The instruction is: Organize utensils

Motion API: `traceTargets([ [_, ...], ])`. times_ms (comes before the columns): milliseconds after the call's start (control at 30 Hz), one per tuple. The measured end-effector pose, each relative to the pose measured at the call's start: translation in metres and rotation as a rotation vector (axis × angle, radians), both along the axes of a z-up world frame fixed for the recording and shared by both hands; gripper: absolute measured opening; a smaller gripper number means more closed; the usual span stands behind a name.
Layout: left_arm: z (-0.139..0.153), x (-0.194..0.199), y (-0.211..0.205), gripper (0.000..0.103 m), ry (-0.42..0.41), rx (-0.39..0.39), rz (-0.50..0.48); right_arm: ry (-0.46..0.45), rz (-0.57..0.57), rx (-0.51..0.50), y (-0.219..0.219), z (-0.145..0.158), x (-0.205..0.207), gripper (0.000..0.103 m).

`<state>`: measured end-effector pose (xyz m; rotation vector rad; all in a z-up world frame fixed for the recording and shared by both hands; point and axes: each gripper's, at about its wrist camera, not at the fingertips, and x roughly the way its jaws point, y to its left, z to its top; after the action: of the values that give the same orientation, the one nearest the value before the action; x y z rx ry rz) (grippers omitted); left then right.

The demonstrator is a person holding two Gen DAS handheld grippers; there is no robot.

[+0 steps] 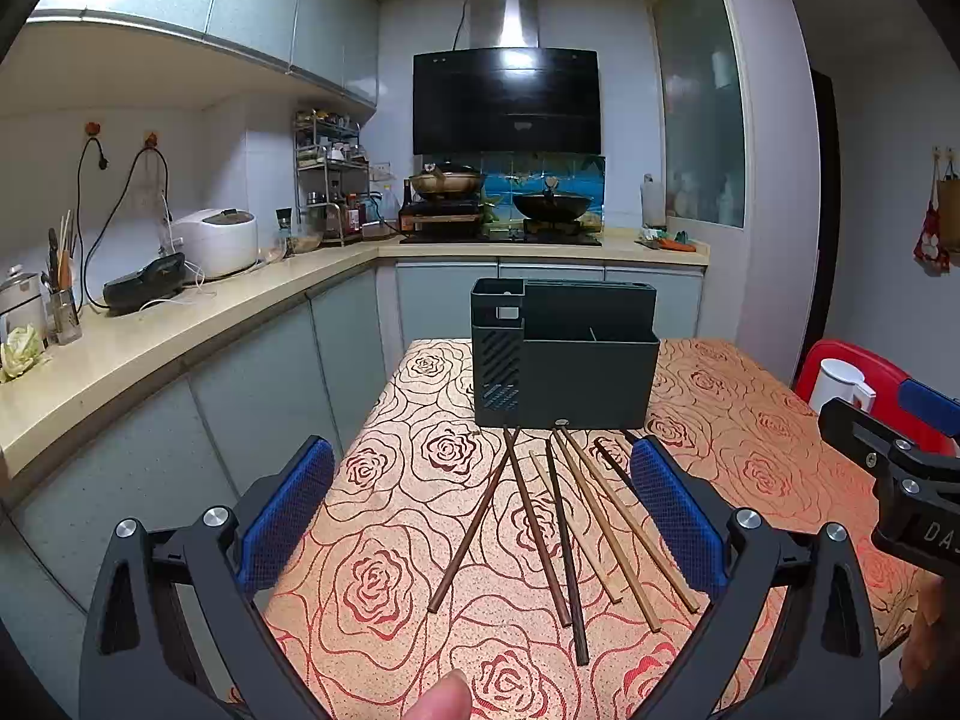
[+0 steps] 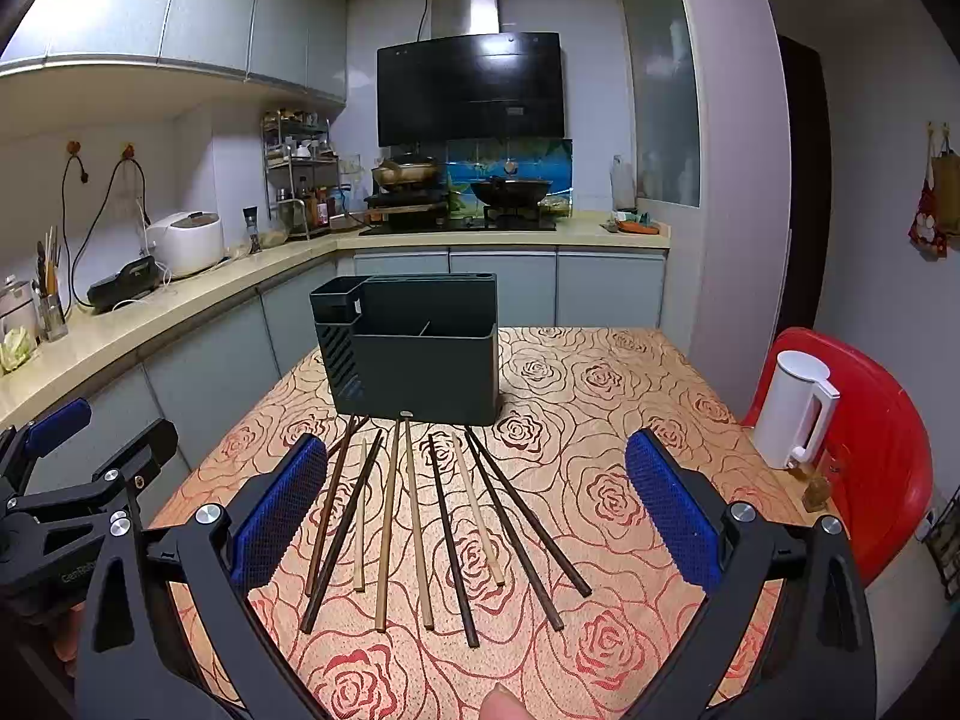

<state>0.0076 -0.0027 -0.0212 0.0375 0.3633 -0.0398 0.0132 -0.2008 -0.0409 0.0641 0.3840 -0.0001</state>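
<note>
Wooden chopsticks [image 2: 420,516] all lie loose on my desk [image 2: 600,396], fanned out just in front of the dark organizer caddy [image 2: 420,360] at 12 o'clock; its compartments look empty, so I judge nothing sorted yet. My left claw [image 1: 480,522] is spread wide, holding nothing; my right claw [image 2: 474,516] likewise. Rose-print cloth covers the desk. White kettle [image 2: 792,408] on a red chair at 3 o'clock, kitchen counter at 9, stove and hood beyond.
</note>
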Motion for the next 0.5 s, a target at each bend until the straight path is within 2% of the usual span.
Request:
traceTargets([
  [500,-0.007,0.014,0.006,0.096,0.048,-0.002,-0.02,0.029,0.0,-0.026,-0.001,-0.005,0.005,0.096],
])
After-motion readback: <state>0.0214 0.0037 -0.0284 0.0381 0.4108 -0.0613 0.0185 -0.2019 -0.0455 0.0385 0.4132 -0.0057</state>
